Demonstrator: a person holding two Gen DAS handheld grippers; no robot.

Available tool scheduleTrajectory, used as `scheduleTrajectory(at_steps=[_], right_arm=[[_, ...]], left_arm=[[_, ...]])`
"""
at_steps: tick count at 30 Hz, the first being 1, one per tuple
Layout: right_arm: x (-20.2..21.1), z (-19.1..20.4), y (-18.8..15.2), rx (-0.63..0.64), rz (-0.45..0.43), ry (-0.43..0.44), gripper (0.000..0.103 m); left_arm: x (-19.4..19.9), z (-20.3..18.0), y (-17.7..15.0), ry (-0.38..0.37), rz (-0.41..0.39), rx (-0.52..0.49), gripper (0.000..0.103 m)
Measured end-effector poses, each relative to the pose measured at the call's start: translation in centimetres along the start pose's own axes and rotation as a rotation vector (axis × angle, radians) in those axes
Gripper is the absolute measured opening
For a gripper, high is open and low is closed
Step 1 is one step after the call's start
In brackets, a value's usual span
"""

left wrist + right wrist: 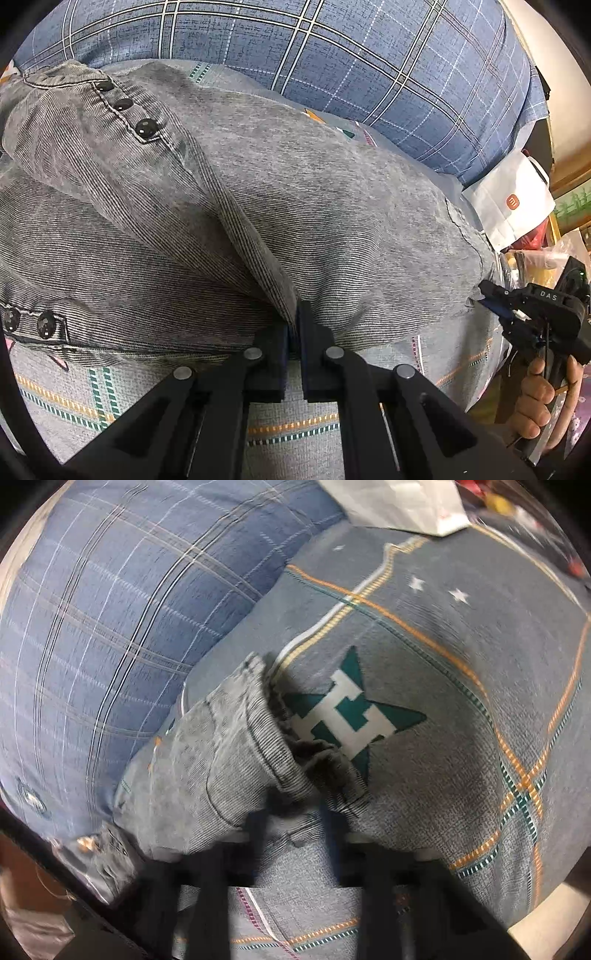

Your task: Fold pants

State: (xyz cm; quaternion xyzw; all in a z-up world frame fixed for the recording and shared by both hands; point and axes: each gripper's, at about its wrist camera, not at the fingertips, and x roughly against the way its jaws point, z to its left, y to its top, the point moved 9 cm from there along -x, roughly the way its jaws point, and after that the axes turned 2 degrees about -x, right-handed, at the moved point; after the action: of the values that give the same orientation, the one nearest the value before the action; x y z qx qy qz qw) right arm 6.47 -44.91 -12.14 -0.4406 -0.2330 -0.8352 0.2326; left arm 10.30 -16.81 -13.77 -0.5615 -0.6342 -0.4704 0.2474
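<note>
Left wrist view: grey pants (229,206) are being spread across a patterned bedsheet (74,398), filling the centre, with the buttons at 10 o'clock. The left gripper (293,332) is pinching a ridge of the cloth between fingers pressed nearly together at 6 o'clock. At 4 o'clock the right gripper (487,295) is being held at the pants' edge; its grip cannot be told here. A plaid pillow (332,55) is lying at 12 o'clock.

Right wrist view: heavily blurred. A bunched hem is being held at centre, apparently between spread fingers; a true pinch cannot be confirmed. Judged mid-fold: both held points probably need carrying together next.
</note>
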Motion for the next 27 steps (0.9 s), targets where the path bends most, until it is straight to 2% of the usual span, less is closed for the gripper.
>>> scheduleTrajectory(at_steps=[5,7,9,11,13,14,15,17,18,19,21,22,24,27], right_arm=[[4.8,1.6,0.4,0.071,-0.154,0.013,0.007],[6.3,1.8,-0.3,0.082,-0.177,-0.002,0.007],[5.8,1.5,-0.8,0.083,-0.159,-0.039,0.007],[3.6,0.1,-1.2,0.084,-0.085,-0.126,0.013],[1.1,-1.5,-1.8,0.079,0.028,-0.204,0.028],[0.4,-1.8,-2.2,0.062,0.065,-0.21,0.029],[0.6,-1.7,-2.1,0.05,0.058,-0.19,0.03],[2.9,0.1,-1.2,0.074,-0.044,-0.106,0.056],[4.6,1.3,-0.6,0.113,-0.126,-0.077,0.075],[6.2,2.5,-0.3,0.151,-0.197,-0.05,0.081],[8.1,4.6,-0.5,0.224,-0.278,-0.003,0.081],[8.7,6.0,-0.9,0.268,-0.297,0.043,0.081],[8.7,9.6,-2.8,0.37,-0.26,0.169,0.081],[6.9,14.7,-6.1,0.488,-0.133,0.281,0.08]], left_arm=[[1.2,-0.5,0.0,-0.041,-0.01,-0.009,0.005],[1.5,-0.9,0.1,-0.01,-0.019,-0.042,0.005],[0.9,-0.8,-0.2,0.032,-0.004,-0.066,0.005],[0.1,-0.4,-0.5,0.055,0.019,-0.068,0.005],[0.1,-0.5,-0.5,0.061,0.009,-0.079,0.006],[0.3,-0.6,-0.5,0.067,0.015,-0.086,0.011],[1.0,-0.8,-0.3,0.071,0.016,-0.093,0.017],[2.6,-0.8,0.3,0.065,-0.023,-0.091,0.028],[4.1,-0.8,0.9,0.071,-0.056,-0.093,0.034],[5.9,-0.7,1.7,0.077,-0.094,-0.094,0.038],[8.9,-0.3,3.0,0.097,-0.147,-0.097,0.06],[10.1,0.1,3.6,0.108,-0.164,-0.096,0.064],[13.4,1.8,5.2,0.128,-0.199,-0.081,0.066],[15.9,5.4,7.1,0.173,-0.204,-0.065,0.069]])
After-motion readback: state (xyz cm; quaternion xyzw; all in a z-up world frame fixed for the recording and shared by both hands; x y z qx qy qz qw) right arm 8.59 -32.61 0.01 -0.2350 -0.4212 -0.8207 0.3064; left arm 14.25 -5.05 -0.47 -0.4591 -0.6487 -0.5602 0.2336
